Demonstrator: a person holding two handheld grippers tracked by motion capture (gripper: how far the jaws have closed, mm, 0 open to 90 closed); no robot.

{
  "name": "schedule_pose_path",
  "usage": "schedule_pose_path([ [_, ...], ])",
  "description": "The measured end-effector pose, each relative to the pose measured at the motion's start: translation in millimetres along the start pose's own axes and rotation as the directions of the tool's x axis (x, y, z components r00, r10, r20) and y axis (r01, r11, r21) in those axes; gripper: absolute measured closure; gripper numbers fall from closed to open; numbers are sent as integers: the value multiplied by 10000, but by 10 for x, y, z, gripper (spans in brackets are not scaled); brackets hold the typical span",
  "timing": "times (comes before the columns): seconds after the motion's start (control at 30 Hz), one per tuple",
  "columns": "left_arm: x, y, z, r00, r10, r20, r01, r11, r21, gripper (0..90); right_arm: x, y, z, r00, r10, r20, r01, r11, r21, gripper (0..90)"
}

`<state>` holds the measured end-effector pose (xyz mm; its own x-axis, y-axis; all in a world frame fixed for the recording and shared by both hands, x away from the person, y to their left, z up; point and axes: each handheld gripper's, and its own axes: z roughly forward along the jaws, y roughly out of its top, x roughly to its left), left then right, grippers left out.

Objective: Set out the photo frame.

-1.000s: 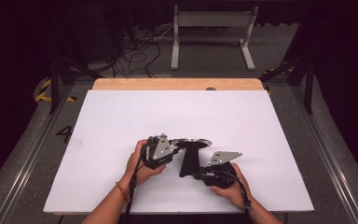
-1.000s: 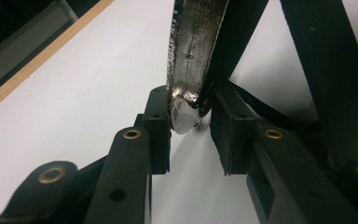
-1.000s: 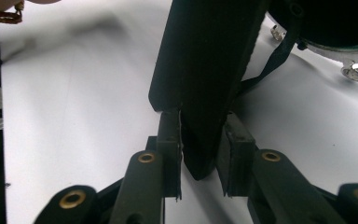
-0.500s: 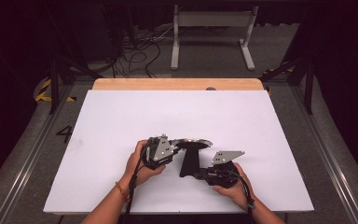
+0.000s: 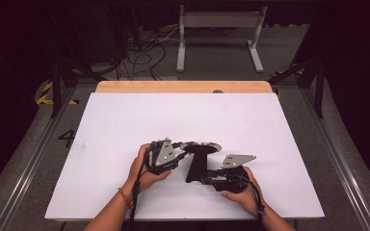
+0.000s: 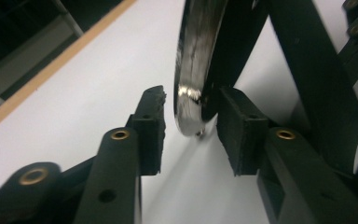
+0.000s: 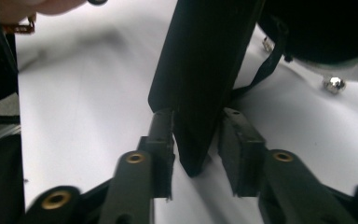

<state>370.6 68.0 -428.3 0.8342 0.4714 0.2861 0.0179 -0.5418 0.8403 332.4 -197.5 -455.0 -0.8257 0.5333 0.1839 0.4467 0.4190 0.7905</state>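
Straddling pan [image 6: 193, 88] rim, fingers [image 6: 150, 126] apart

A white table top [image 5: 125, 125] fills mid-frame; tangled cables [image 5: 139, 53] upper left, a grey metal stand [image 5: 217, 29] top centre.

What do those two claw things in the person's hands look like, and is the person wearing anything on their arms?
Each gripper is black, with two jaws carrying brass-coloured rivets and ridged black pads. The left gripper and right gripper each carry a grey three-cornered plate on top and trail a black cable. The forearms have no sleeves; a beaded bracelet circles the left wrist.
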Motion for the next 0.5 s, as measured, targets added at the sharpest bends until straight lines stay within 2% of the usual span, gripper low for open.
schedule_pose_path([
  [0.07,12,18,10,9996,-213,203,216,9997,-141,598,6,24,0,10000,24,49,-24,10000,-40,644],
  [0.2,33,59,51,9986,-368,380,381,9987,-341,575,-15,49,0,9999,155,-2,-155,9999,-41,617],
  [0.27,31,60,71,9985,-331,444,346,9988,-334,565,-28,62,4,9997,217,-64,-217,9998,-50,606],
  [0.33,32,61,76,9979,-279,582,300,9990,-342,581,-39,74,0,9987,411,-313,-417,9990,-188,606],
  [0.4,19,68,77,9980,-183,604,204,9992,-331,640,-52,95,13,9977,464,-493,-476,9986,-232,617],
  [0.5,9,76,70,9987,-89,494,100,9997,-212,646,-67,157,41,9960,674,-595,-702,9964,-475,688],
])
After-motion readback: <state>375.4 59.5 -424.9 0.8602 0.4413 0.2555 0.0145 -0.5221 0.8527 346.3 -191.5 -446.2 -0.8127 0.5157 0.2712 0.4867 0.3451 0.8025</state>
